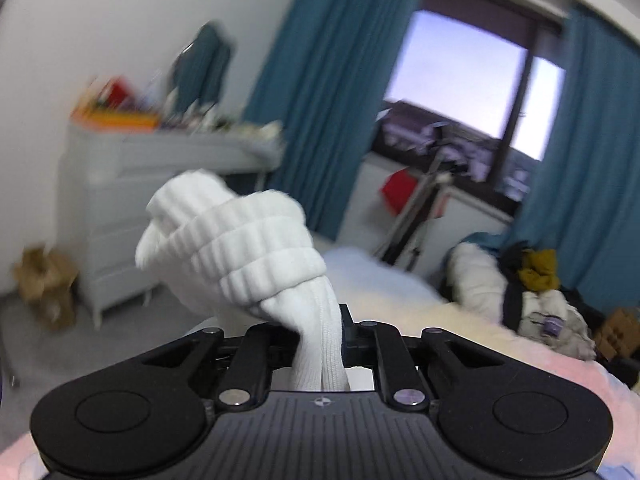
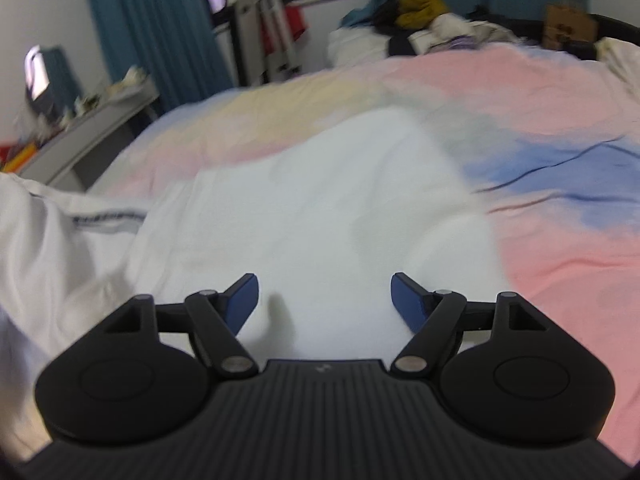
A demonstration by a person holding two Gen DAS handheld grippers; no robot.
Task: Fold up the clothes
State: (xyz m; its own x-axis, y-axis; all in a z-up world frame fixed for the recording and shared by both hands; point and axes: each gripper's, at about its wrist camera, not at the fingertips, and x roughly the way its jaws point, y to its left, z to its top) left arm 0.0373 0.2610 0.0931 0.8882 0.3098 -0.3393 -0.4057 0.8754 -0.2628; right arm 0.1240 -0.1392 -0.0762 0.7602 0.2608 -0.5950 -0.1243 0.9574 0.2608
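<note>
**Left gripper lifts a bundled white sock while the right hangs open over white cloth**

The left gripper [image 1: 320,344] sits at the bottom centre of its frame, its jaws clamped tight on the ribbed tail of a white sock bundle [image 1: 236,248]. The bundle rises up and left of the jaws into the middle of the frame, its cuff rolled round itself in thick ribbed bands, which suggests a pair tucked into one ball. It is held in the air, clear of the bed, probably so that it can be carried to wherever finished pieces go or set down again; the pictures do not settle which.

The right gripper [image 2: 324,304] has its blue fingers [image 2: 242,300] spread wide with nothing between them. It hangs low over a flat white cloth [image 2: 304,208] that fills the centre of its frame, likely ready to take hold of it. A second, crumpled white garment [image 2: 52,240] with a dark striped band lies at the left edge, against the flat one.

Both cloths rest on a bedsheet [image 2: 560,128] washed in pink, yellow and blue. Beyond it, at the top of the right frame, a heap of mixed clothes [image 2: 420,12] sits by the window. Teal curtains [image 1: 332,80] frame the window [image 1: 460,80], and a grey dresser [image 1: 132,184] with clutter on top stands at the left of the left frame. Both views are blurred.
</note>
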